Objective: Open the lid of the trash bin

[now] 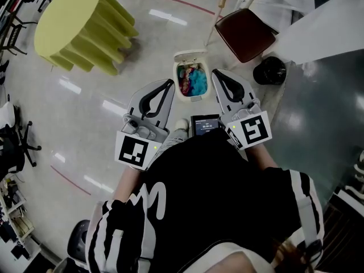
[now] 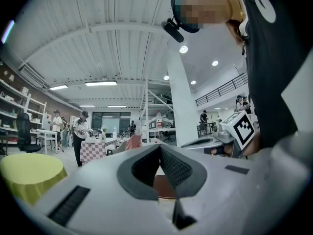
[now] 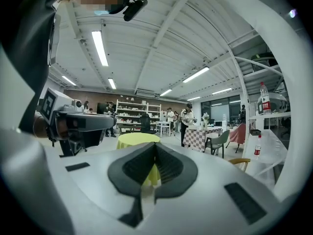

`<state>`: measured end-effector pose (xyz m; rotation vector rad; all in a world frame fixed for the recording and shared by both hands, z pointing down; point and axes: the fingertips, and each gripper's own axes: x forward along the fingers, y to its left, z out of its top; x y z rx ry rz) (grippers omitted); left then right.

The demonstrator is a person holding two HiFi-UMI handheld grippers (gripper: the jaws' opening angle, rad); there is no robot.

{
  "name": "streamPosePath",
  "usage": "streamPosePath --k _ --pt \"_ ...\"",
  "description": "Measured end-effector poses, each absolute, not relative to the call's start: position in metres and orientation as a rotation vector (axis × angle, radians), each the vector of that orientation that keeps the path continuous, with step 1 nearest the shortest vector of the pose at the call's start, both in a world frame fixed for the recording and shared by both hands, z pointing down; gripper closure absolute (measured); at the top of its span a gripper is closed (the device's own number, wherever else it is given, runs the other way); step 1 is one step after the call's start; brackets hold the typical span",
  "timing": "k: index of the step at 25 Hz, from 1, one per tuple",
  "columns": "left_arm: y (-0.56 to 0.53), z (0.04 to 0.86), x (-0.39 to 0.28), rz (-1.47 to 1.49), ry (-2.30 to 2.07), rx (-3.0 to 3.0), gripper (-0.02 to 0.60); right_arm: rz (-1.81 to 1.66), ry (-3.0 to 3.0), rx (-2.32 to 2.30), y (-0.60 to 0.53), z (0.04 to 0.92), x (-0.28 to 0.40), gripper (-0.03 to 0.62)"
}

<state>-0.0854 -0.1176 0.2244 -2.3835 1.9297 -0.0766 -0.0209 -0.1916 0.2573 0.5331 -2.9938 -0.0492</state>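
On the floor (image 1: 114, 95) just ahead of your feet stands the white trash bin (image 1: 177, 83), between your two gripper tips and touching neither. Its long axis runs straight away from you. The lid (image 1: 190, 56) is swung back on the far end, its inner face turned up to the head camera, and the mouth gapes toward you.

Inside lies a pink and blue heap (image 1: 190, 79), possibly crumpled wrappers or cloth; the head view is too coarse to tell. You see the bin from above only, so its walls are hidden.

Your left gripper (image 1: 169, 84) has its jaws pressed together with nothing between them, and your right gripper (image 1: 215, 73) is the same. Both point forward, flanking the bin. Beyond it stand a yellow table (image 1: 79, 27) and a chair (image 1: 244, 33) that the frame edge cuts off.
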Motion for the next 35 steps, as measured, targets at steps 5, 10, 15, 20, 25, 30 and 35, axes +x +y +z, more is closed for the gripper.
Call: streamPosePath --k 5,10,15,20,25,30,35 --pt "-0.1185 0.2209 -0.0835 -0.071 1.923 -2.382 0.575 -0.026 -3.007 0.538 -0.1922 0.2531 -0.0179 0.583" --pt "-0.1212 0.2185 -0.085 -0.073 1.917 -2.378 0.575 -0.058 -3.009 0.53 -0.1928 0.2492 -0.0193 0.583" --pt "-0.1203 0.2166 -0.0841 -0.061 1.909 -2.371 0.575 -0.065 -3.013 0.523 -0.1894 0.2479 -0.0186 0.583" --pt "-0.1217 0.2182 -0.0835 -0.055 1.92 -2.372 0.574 -0.063 -3.013 0.512 -0.1899 0.248 -0.0177 0.583" --pt "-0.1205 0.2167 -0.0825 -0.051 1.92 -2.365 0.574 -0.059 -3.016 0.511 -0.1893 0.2474 -0.0158 0.583" --pt "-0.1176 0.2172 -0.0827 -0.054 1.924 -2.365 0.575 -0.062 -3.016 0.515 -0.1882 0.247 -0.0145 0.583" --pt "-0.1194 0.2166 -0.0784 -0.056 1.918 -2.366 0.574 -0.055 -3.011 0.513 -0.1878 0.2487 -0.0111 0.583"
